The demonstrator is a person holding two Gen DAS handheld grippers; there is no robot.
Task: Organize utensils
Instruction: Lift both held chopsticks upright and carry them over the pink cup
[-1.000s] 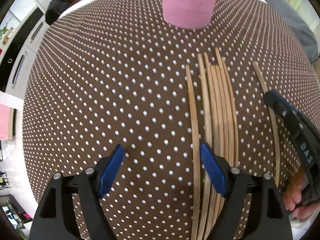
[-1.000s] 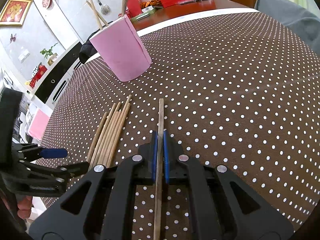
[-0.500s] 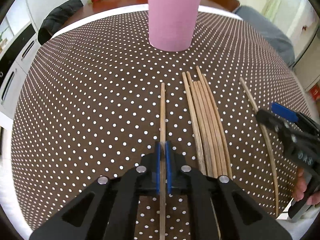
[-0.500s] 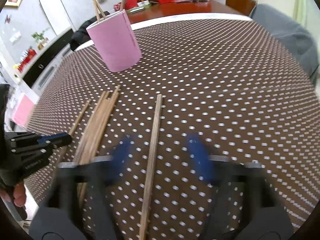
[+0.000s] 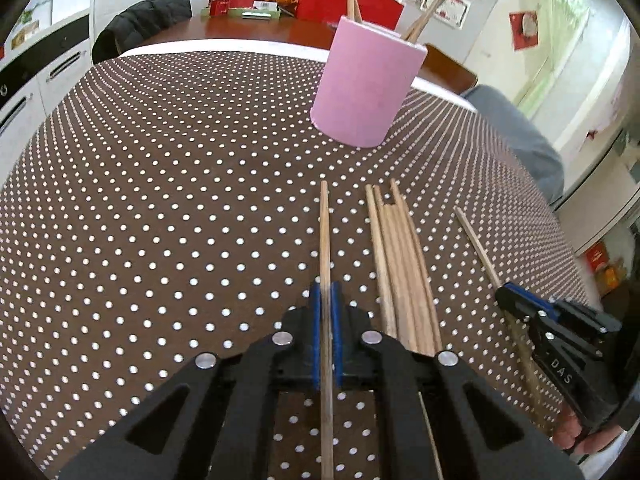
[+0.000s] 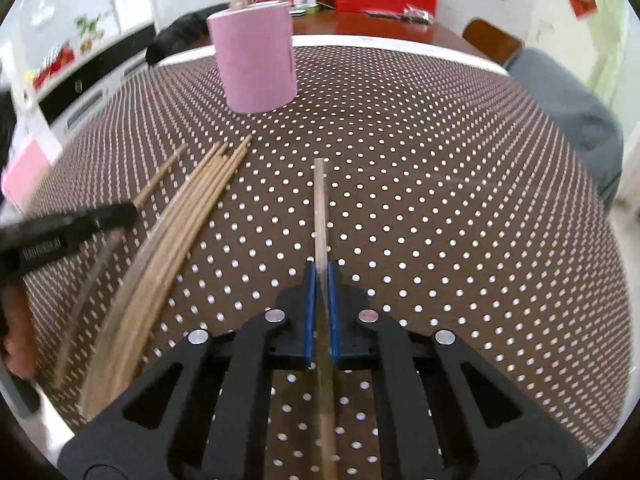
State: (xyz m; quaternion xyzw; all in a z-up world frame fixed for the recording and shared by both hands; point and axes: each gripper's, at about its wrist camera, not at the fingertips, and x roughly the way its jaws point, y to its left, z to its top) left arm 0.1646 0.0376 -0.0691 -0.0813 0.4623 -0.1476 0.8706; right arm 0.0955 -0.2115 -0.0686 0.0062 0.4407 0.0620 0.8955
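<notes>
While the left hand-held gripper (image 5: 326, 300) is clamping one chopstick (image 5: 325, 232) above the dotted surface (image 5: 160, 200), the right hand-held gripper (image 6: 320, 280) is pinching another chopstick (image 6: 319, 208). Only the right view is showing a loose bundle (image 6: 192, 208) lying left of it, before the pink cup (image 6: 256, 64).

My tongs (image 5: 326, 300) are matt black plastic with blue pads (image 5: 316, 320) and shiny metal rivets (image 5: 283, 338). The chopsticks (image 5: 400, 264) are pale, smooth bare wood, and the pink cup (image 5: 366, 88) looks matt, like paper or felt. The surface (image 5: 160, 200) wears a brown cloth with white dots.
</notes>
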